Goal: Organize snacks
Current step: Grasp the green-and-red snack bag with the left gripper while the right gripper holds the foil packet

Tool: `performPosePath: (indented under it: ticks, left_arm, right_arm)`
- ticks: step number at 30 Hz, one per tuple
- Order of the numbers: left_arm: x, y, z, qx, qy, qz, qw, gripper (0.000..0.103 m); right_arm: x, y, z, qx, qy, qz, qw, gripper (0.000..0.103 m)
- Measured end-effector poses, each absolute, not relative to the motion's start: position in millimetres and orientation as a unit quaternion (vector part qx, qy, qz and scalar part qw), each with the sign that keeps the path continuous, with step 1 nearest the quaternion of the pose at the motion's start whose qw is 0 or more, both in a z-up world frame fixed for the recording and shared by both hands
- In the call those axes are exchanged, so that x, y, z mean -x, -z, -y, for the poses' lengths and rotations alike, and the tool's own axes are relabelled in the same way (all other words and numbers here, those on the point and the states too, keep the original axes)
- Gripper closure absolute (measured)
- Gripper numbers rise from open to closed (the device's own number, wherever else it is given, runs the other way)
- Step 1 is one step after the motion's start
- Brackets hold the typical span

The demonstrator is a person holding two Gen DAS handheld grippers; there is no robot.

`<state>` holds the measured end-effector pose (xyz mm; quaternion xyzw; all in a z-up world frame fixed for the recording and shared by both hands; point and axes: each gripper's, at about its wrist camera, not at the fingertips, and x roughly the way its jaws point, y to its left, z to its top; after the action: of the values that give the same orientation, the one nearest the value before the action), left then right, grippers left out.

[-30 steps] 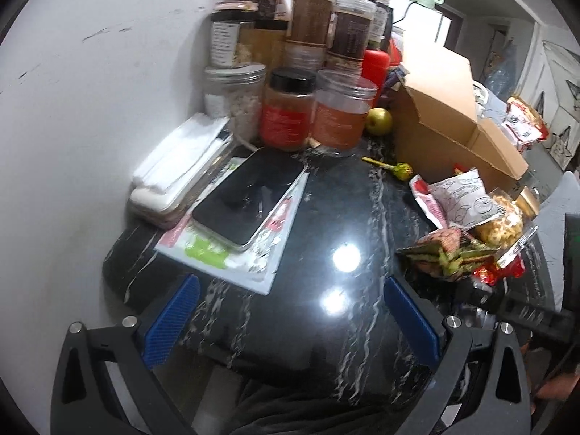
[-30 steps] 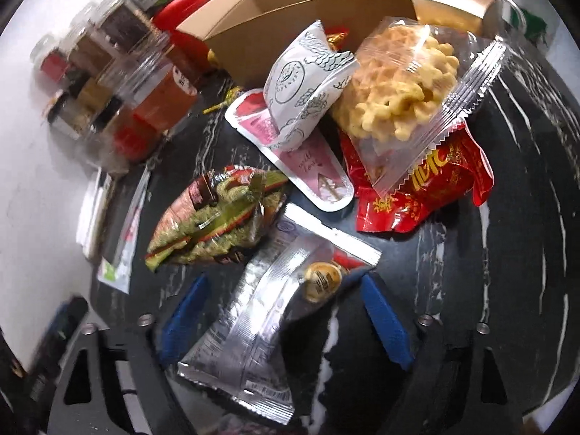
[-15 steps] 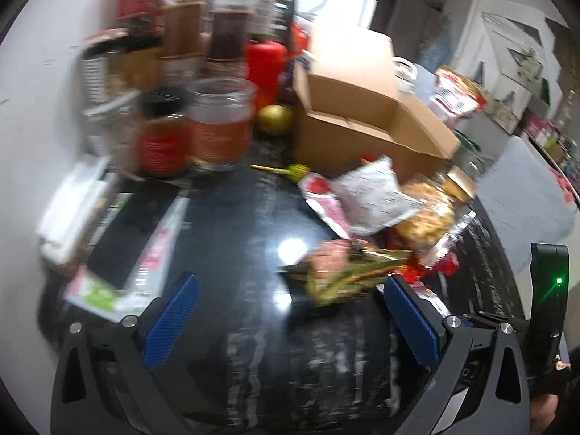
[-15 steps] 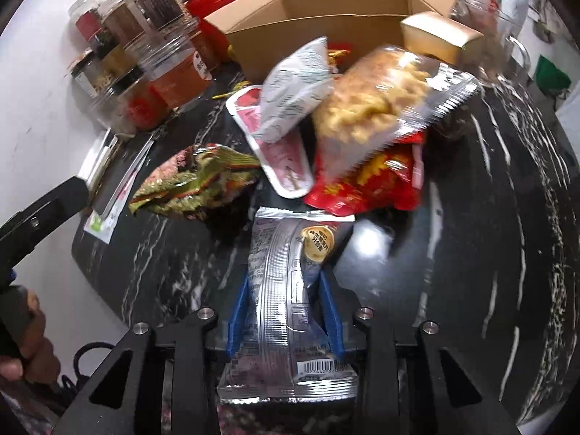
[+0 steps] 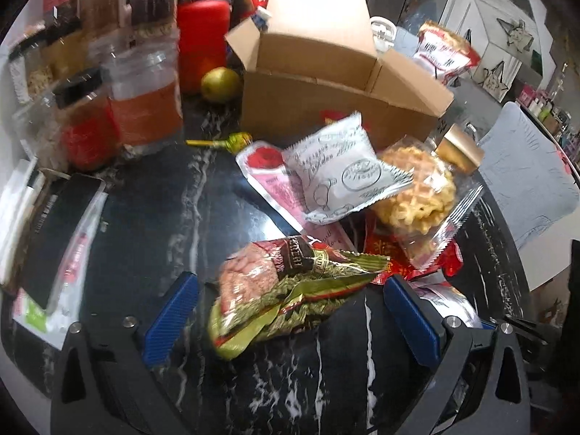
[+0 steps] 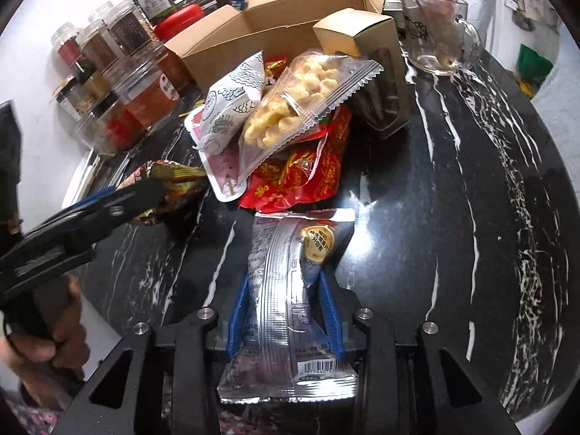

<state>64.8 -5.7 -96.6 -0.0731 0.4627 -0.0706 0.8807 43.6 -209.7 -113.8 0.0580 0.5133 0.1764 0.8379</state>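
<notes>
The right gripper [image 6: 286,311] is pinching a silver packet [image 6: 290,290] between its blue pads, with the packet's far end still lying on the black marble worktop [image 6: 453,217]. The left gripper [image 5: 290,319] is standing spread wide, its pads on either side of a green-and-red crinkled packet [image 5: 282,290] without pressing on it. So the step in hand looks like picking up: one snack is gripped and a second is being framed for a grip.

The next move probably calls for the right hand lifting the silver packet clear and carrying it over the heap to the open cardboard box [image 5: 326,83] behind, assuming that is where snacks belong. The left gripper would need to be closing on the crinkled packet, low enough to catch its body and not just the loose foil edge.

Counting the loose snacks on the worktop: one silver packet, one green-and-red packet, one white printed packet [image 5: 344,174], one pink flat pouch [image 5: 268,177], one clear bag of yellow waffle-shaped crisps [image 5: 417,192] and one red packet [image 6: 301,177] under it, six in all. One small brown carton [image 6: 355,32] is standing by the box, one glass mug [image 6: 438,36] is beside it, and several jars [image 5: 145,101], too blurred to count, are lining the wall.
</notes>
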Motion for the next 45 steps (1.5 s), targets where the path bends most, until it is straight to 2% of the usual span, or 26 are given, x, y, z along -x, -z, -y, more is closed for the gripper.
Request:
performPosePath:
  ticks: [5, 11, 13, 16, 27, 45]
  left_arm:
    - [-77.0, 113.8, -1.4, 0.093, 0.056, -0.471, 0.875, 0.0]
    - [-72.7, 114.4, -8.0, 0.096, 0.043, -0.449, 0.887, 0.019]
    - [-69.0, 111.9, -6.8, 0.083, 0.035, -0.442, 0.892, 0.03]
    - [-65.7, 108.2, -4.8, 0.071, 0.03, -0.428, 0.9, 0.038]
    - [-47.8, 85.9, -8.4, 0.076, 0.05, -0.401, 0.912, 0.04]
    - [-18.9, 19.0, 8.0, 0.048, 0.131, -0.364, 0.921, 0.04]
  right_arm:
    - [-43.6, 114.5, 209.5, -0.06, -0.178, -0.512, 0.838, 0.067]
    - [-43.8, 114.1, 208.9, -0.059, -0.176, -0.512, 0.839, 0.067]
    - [-43.5, 113.5, 207.2, -0.053, -0.175, -0.512, 0.839, 0.067]
    - [-43.0, 113.3, 205.1, -0.048, -0.174, -0.51, 0.841, 0.067]
    - [-33.3, 104.7, 209.7, -0.078, -0.212, -0.499, 0.837, 0.067]
    - [-26.8, 39.7, 209.7, -0.082, -0.263, -0.423, 0.863, 0.067]
